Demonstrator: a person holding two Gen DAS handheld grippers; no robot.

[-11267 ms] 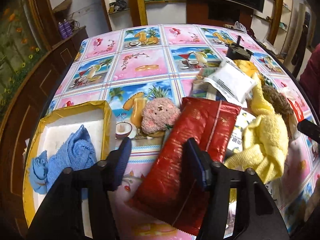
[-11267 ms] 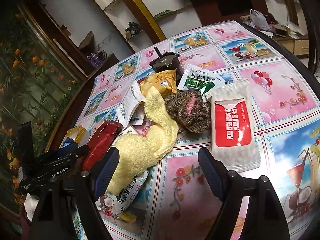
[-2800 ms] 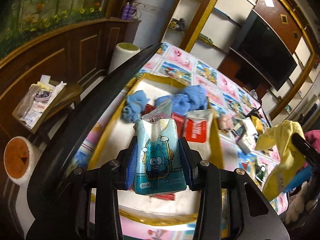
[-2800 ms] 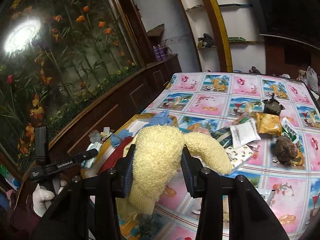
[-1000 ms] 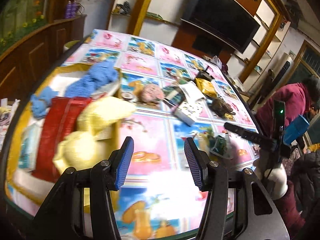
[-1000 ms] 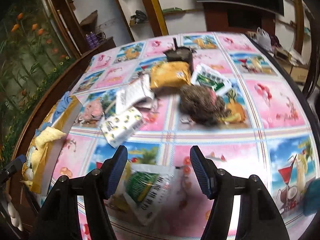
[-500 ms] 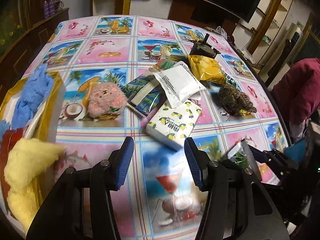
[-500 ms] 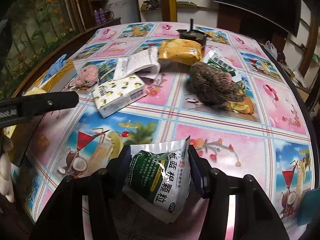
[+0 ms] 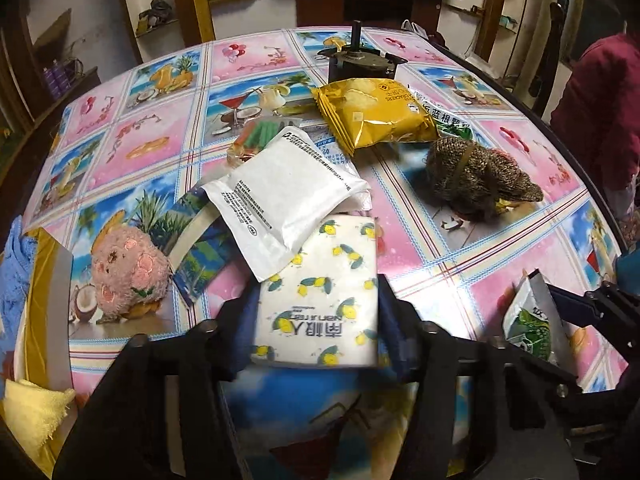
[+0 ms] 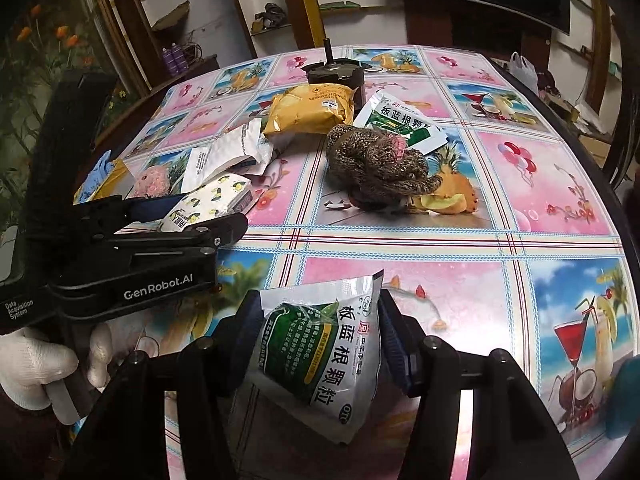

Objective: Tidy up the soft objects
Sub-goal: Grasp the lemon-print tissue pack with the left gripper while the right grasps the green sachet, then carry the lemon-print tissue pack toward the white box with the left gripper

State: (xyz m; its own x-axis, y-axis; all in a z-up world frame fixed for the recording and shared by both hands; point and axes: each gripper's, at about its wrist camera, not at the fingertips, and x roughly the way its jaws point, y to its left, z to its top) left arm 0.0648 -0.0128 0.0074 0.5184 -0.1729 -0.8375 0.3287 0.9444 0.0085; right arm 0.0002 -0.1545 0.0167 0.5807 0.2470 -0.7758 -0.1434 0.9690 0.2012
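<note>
A lemon-print tissue pack (image 9: 320, 300) sits clamped between the left gripper's (image 9: 316, 312) jaws, its far end under a white pouch (image 9: 286, 196) ahead, while the right gripper (image 10: 318, 340) pinches a green sachet (image 10: 320, 352) above the table (image 10: 460, 240).

Left tongs (image 9: 318, 312) have now closed around the lemon-print tissue pack (image 9: 320, 296).

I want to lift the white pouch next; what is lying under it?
The white pouch overlaps the far corner of the lemon-print tissue pack and a blue-green packet, with an orange-green wrapper behind. Anything beneath its middle is hidden.
</note>
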